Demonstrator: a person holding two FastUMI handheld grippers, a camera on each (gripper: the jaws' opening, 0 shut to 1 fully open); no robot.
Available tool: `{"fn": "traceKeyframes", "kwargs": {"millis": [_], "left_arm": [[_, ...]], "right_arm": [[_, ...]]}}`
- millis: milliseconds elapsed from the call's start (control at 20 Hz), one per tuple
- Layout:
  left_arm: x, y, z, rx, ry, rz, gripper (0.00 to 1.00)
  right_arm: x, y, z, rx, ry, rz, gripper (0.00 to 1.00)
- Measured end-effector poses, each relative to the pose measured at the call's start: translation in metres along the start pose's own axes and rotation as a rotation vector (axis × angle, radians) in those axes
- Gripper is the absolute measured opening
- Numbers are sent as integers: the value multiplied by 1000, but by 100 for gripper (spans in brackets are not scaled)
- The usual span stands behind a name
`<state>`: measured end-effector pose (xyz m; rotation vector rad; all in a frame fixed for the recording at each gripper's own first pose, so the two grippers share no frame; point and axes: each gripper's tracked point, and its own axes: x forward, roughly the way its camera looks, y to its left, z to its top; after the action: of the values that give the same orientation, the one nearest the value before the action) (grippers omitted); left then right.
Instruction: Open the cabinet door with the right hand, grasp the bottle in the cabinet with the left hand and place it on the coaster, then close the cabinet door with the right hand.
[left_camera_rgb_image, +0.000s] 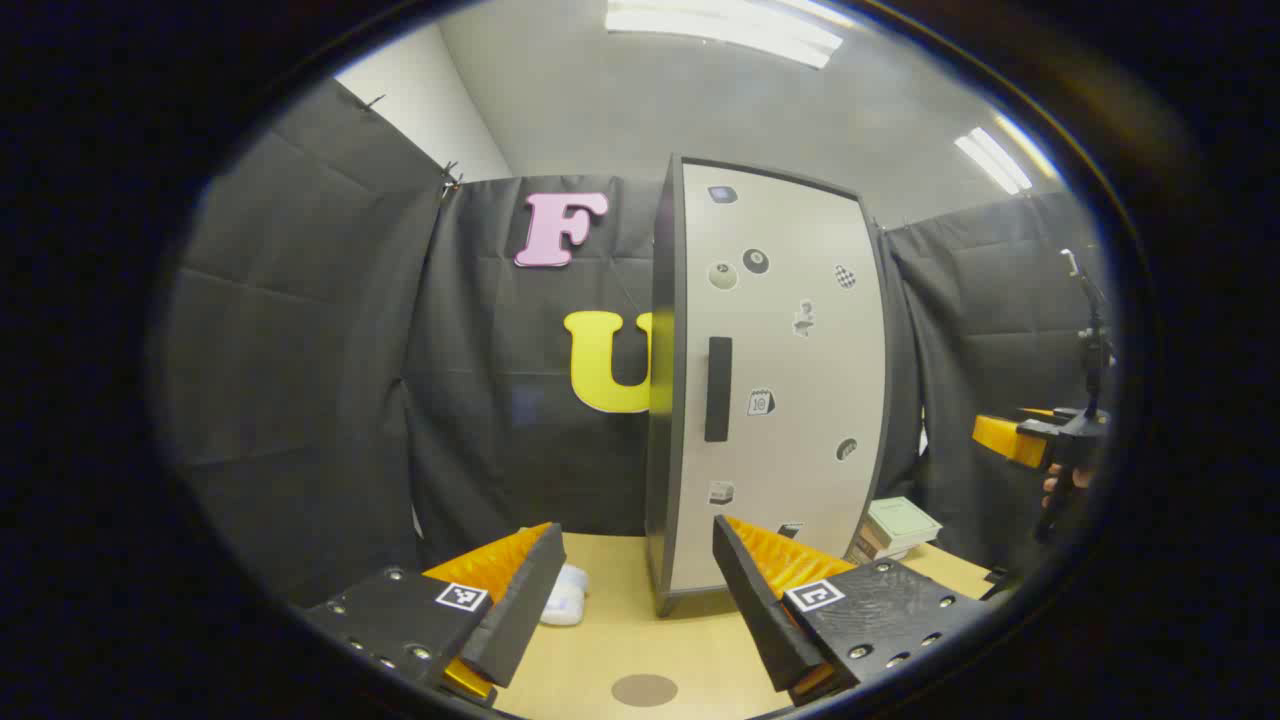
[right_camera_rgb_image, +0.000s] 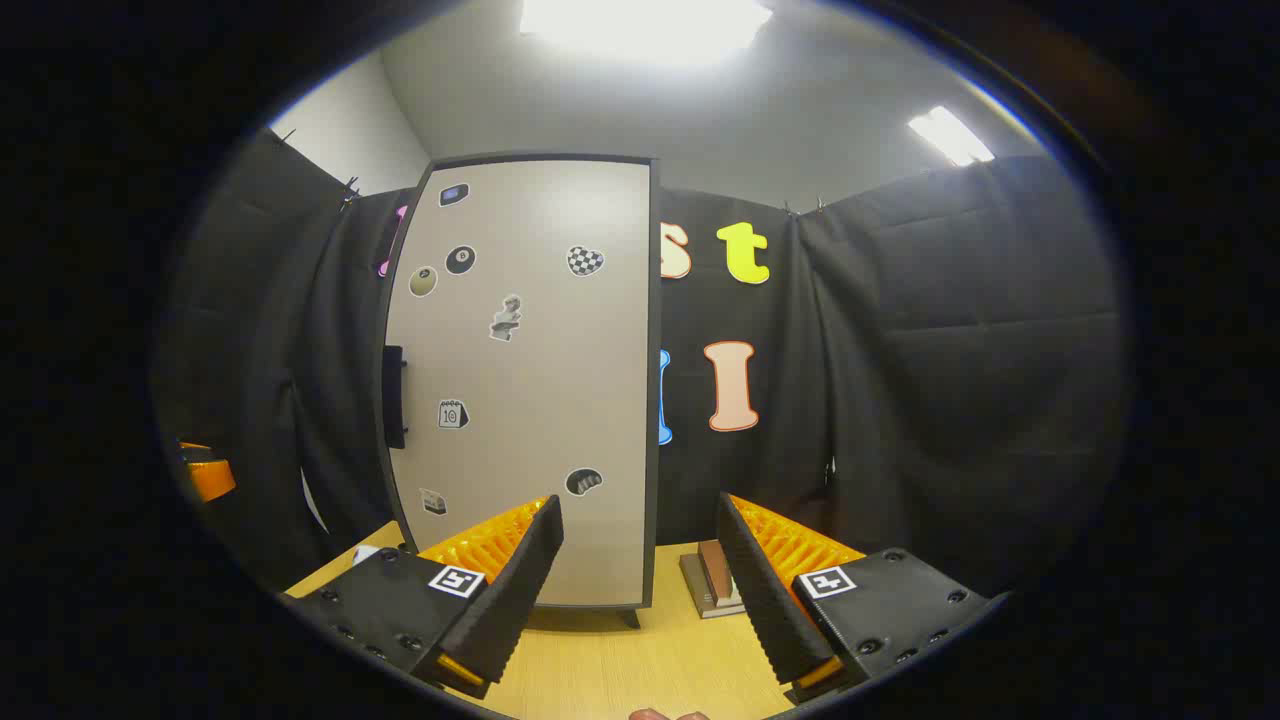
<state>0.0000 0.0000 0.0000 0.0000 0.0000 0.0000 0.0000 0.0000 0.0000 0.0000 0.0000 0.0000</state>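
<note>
A tall cabinet (left_camera_rgb_image: 780, 400) with a pale, sticker-covered door stands shut on the wooden table, its dark vertical handle (left_camera_rgb_image: 718, 388) at the door's left edge. In the right gripper view the cabinet door (right_camera_rgb_image: 525, 380) faces me with the handle (right_camera_rgb_image: 394, 396) at its left edge. A round brown coaster (left_camera_rgb_image: 644, 689) lies on the table in front of my left gripper (left_camera_rgb_image: 635, 585), which is open and holds nothing. My right gripper (right_camera_rgb_image: 640, 565) is open too, short of the door. The right gripper (left_camera_rgb_image: 1030, 440), held by a hand, also appears far right in the left gripper view. The bottle is hidden.
A small white object (left_camera_rgb_image: 565, 595) lies on the table (left_camera_rgb_image: 620, 640) left of the cabinet. A stack of books (left_camera_rgb_image: 895, 528) sits to the cabinet's right, books (right_camera_rgb_image: 712, 580) also visible past the door's right edge. Black cloth walls enclose the booth.
</note>
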Motion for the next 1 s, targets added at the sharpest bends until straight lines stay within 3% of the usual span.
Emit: {"fn": "traceKeyframes", "kwargs": {"millis": [850, 1000], "left_arm": [[-2, -1, -15, -10, 15, -25, 92], [-4, 4, -18, -18, 19, -13, 92]], "right_arm": [[0, 27, 9, -8, -3, 63, 97], [2, 39, 14, 24, -7, 103, 98]]}}
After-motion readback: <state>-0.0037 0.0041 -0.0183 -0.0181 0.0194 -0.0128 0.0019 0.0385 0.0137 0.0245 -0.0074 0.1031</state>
